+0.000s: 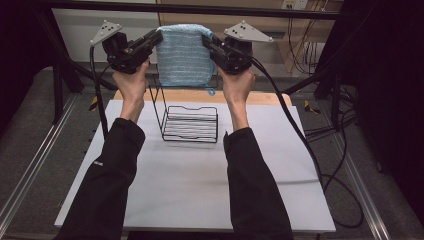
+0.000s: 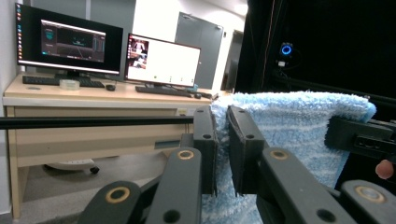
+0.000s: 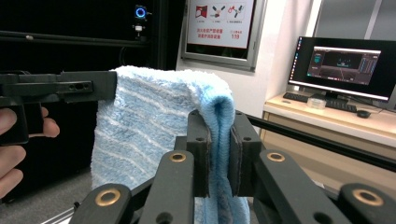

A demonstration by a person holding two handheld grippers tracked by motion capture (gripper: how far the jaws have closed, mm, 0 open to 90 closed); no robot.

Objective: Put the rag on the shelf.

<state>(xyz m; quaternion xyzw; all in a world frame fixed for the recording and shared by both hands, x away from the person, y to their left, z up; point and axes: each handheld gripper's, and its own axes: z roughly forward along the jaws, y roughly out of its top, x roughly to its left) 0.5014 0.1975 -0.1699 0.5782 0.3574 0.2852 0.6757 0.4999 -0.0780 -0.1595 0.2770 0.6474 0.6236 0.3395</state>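
Towel (image 1: pixel 183 54) hangs stretched in the air over the far end of the surface (image 1: pixel 190 180), left gripper (image 1: pixel 156 37) and right gripper (image 1: pixel 206 40) fingers each pinching a top corner. Keep both level and lower it evenly onto the wire rack (image 1: pixel 190 122) below.
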